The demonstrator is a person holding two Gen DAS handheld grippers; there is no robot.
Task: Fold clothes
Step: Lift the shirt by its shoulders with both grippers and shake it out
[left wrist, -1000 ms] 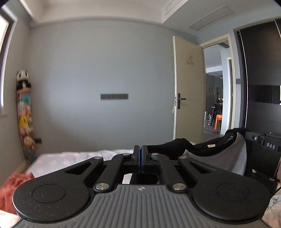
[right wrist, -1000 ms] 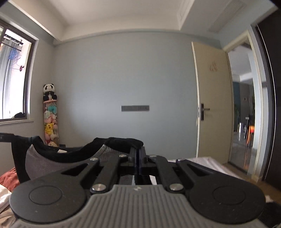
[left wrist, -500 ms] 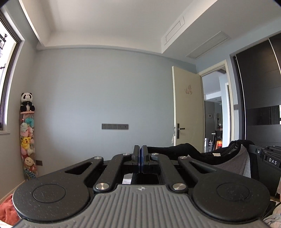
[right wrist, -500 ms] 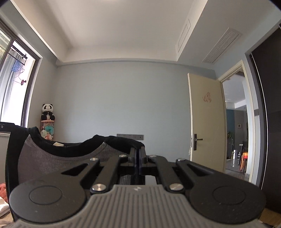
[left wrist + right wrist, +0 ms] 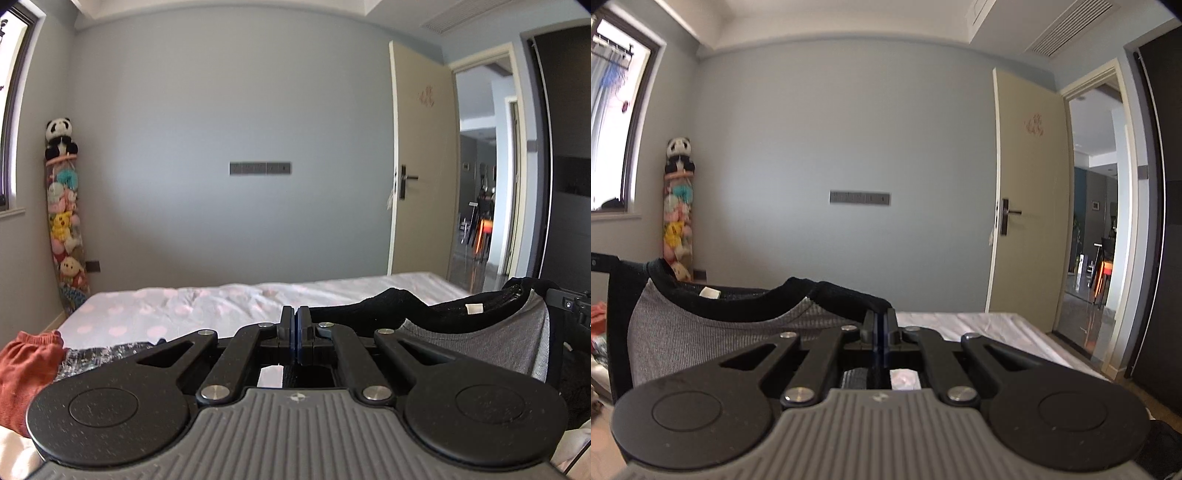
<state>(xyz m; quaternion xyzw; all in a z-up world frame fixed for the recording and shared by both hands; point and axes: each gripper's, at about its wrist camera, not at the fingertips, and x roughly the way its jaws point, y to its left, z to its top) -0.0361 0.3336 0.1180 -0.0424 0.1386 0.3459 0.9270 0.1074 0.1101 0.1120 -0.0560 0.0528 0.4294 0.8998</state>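
Note:
A grey knit top with a black neckband hangs stretched between both grippers above the bed. In the left wrist view the top [image 5: 498, 343] runs off to the right, and my left gripper [image 5: 296, 321] is shut on its black shoulder edge. In the right wrist view the top [image 5: 701, 332] spreads to the left, a white label showing inside the collar, and my right gripper [image 5: 881, 321] is shut on the other black shoulder edge. The lower part of the top is hidden behind the gripper bodies.
The bed [image 5: 207, 306] with a pink-dotted sheet stretches ahead to the grey wall. An orange-red garment [image 5: 26, 362] and a dark patterned one [image 5: 96, 358] lie at its near left. A tall plush-toy column [image 5: 64, 221] stands left; an open door [image 5: 421, 166] and dark wardrobe [image 5: 569, 184] stand right.
Half a second ago both grippers pointed up toward the ceiling with the top raised. They have now tipped back down, and the bed is in view again. Both stay shut on the top.

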